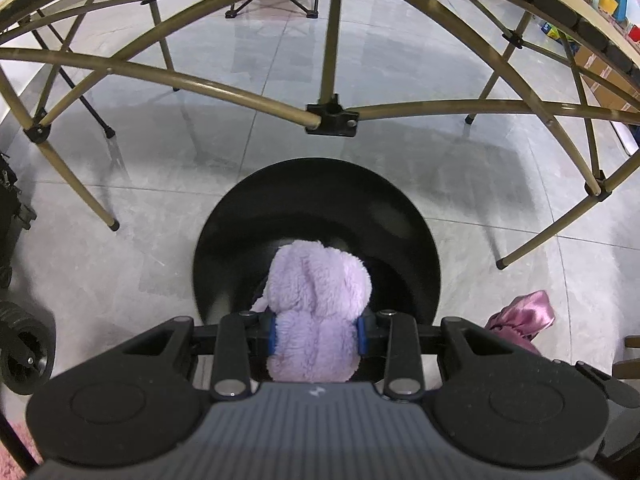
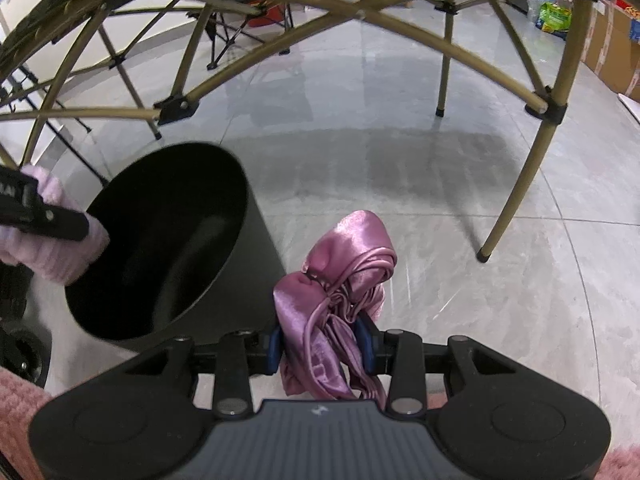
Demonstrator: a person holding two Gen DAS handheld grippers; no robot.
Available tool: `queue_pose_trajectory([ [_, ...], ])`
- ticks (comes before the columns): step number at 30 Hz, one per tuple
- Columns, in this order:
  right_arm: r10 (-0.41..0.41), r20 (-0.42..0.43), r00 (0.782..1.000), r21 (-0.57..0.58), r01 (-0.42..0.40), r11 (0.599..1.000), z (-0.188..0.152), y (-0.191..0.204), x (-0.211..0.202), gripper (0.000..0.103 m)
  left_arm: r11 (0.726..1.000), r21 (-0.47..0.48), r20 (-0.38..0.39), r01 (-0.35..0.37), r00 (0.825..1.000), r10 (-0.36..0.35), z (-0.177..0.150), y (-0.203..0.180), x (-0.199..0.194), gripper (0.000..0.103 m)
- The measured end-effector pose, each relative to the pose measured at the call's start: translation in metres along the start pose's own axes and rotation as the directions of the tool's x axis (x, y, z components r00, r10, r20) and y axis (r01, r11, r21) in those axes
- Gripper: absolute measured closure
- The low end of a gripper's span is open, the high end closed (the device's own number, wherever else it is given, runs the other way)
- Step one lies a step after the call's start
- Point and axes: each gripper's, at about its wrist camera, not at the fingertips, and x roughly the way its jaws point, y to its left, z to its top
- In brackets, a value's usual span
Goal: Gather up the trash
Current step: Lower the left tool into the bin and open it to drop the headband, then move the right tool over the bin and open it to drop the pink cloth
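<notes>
A fluffy lilac plush cloth (image 1: 316,312) is pinched between the blue pads of my left gripper (image 1: 318,334), which is shut on it and hangs over the mouth of a round black bin (image 1: 400,208). In the right wrist view the same bin (image 2: 168,240) stands to the left, with the lilac plush cloth (image 2: 52,248) and the left gripper at its left rim. My right gripper (image 2: 322,346) is shut on a crumpled pink satin cloth (image 2: 344,276), held above the floor just right of the bin. That satin cloth (image 1: 524,318) also shows at the right in the left wrist view.
A folding table's gold metal legs (image 1: 332,116) and crossbars (image 2: 176,108) arch over the bin. Grey tiled floor (image 2: 440,184) spreads beyond. A black wheel (image 1: 24,352) sits at the left. Folding chairs (image 2: 232,36) and boxes (image 2: 612,48) stand farther back. Pink fluffy fabric (image 2: 20,412) borders the bottom left.
</notes>
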Motion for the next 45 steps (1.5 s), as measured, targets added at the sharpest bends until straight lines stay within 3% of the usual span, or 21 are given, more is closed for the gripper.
queue_pose_trajectory([
  [14, -0.059, 0.087, 0.994, 0.088, 0.052, 0.995, 0.027, -0.034, -0.011, 0.067, 1.000, -0.004, -0.068, -0.009, 0.998, 0.008, 0.010, -0.016, 0.032, 0.070],
  [21, -0.065, 0.072, 0.995, 0.106, 0.057, 0.993, 0.027, -0.042, -0.004, 0.067, 1.000, -0.005, -0.084, -0.016, 0.996, 0.016, 0.011, -0.013, 0.040, 0.067],
  [26, -0.063, 0.062, 0.996, 0.107, 0.057, 0.993, 0.025, -0.042, -0.001, 0.067, 1.000, 0.008, -0.069, -0.027, 0.997, 0.028, 0.010, -0.015, 0.037, 0.043],
  [28, -0.062, 0.062, 0.996, 0.106, 0.056, 0.993, 0.025, -0.042, -0.001, 0.067, 1.000, -0.003, -0.070, -0.027, 0.997, 0.027, 0.011, -0.015, 0.036, 0.014],
  [31, -0.060, 0.064, 0.996, 0.105, 0.053, 0.993, 0.025, -0.043, -0.001, 0.067, 0.999, -0.008, -0.057, -0.033, 0.998, 0.032, 0.013, -0.014, 0.033, 0.004],
  [45, -0.045, 0.070, 0.997, 0.077, 0.039, 0.996, 0.021, -0.035, -0.005, 0.067, 0.999, -0.015, -0.060, -0.030, 0.998, 0.029, 0.009, -0.005, 0.032, 0.002],
])
